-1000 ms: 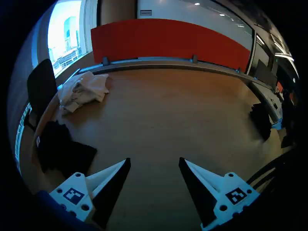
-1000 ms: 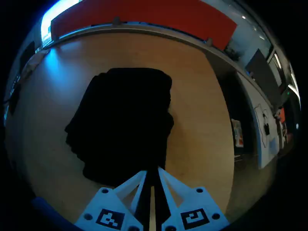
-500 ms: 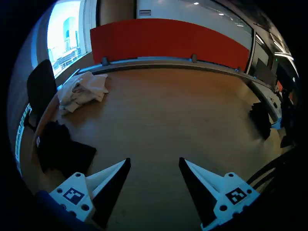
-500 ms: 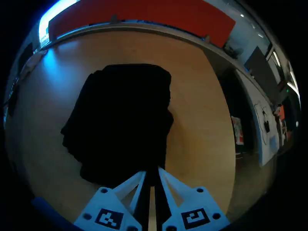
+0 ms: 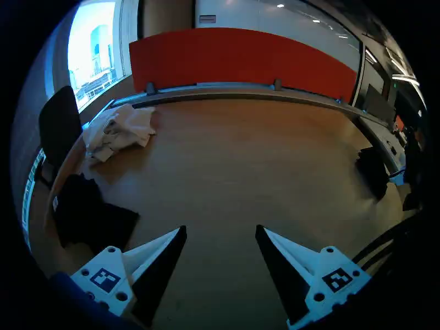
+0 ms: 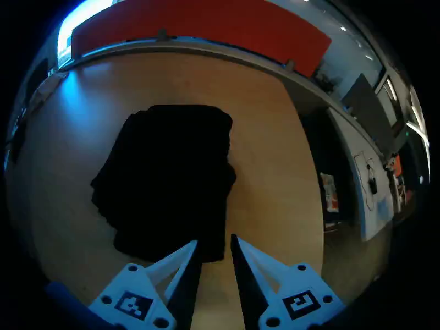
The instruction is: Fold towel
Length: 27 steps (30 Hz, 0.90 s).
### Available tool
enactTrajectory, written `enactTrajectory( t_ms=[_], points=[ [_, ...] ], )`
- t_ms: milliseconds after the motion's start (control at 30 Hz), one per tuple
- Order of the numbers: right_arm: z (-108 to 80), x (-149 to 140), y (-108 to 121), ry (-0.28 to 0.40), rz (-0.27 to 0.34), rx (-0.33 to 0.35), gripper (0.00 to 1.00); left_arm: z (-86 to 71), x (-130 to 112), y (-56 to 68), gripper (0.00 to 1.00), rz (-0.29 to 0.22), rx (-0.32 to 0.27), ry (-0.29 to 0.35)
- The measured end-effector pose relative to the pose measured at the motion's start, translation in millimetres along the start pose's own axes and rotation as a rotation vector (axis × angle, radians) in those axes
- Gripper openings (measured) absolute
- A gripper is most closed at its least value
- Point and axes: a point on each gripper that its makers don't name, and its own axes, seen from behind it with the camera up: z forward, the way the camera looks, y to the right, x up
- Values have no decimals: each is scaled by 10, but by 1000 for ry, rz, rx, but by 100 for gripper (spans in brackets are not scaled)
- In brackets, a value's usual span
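Note:
A black towel (image 6: 165, 181) lies folded into a rough block on the wooden table (image 6: 275, 181), straight ahead in the right gripper view. My right gripper (image 6: 214, 242) sits at the towel's near edge, its fingers a little apart and open, with the towel's near corner just off the left fingertip. In the left gripper view my left gripper (image 5: 220, 231) hovers open over bare wood with nothing between its fingers. A dark bundle (image 5: 374, 170) lies far to the right near the table's edge in that view.
A crumpled white cloth (image 5: 118, 129) lies at the table's far left. A black cloth pile (image 5: 82, 212) sits near the left edge. A red partition (image 5: 242, 58) runs along the table's far side. A dark chair (image 5: 58, 124) stands at the left.
My right gripper, which was shut at the black towel's near edge, has opened and drawn back slightly. The left gripper has held still.

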Motion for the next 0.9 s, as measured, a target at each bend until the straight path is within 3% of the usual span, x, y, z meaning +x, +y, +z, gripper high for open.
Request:
enactTrajectory(
  t_ms=[100, 200, 600, 900],
  points=[
    [-45, 14, 20, 8, -3, -9, 71, 3, 9, 2, 93, -2, -1, 2],
    [-80, 21, 28, 13, -8, -13, 83, 5, 17, 7, 93, -4, -2, 4],
    [-135, 70, 23, 27, -7, -16, 84, 3, 29, 15, 93, -2, -5, 8],
    [-443, 397, -112, 161, 24, -7, 84, 8, 74, 4, 93, -1, -7, 17]
  ],
)
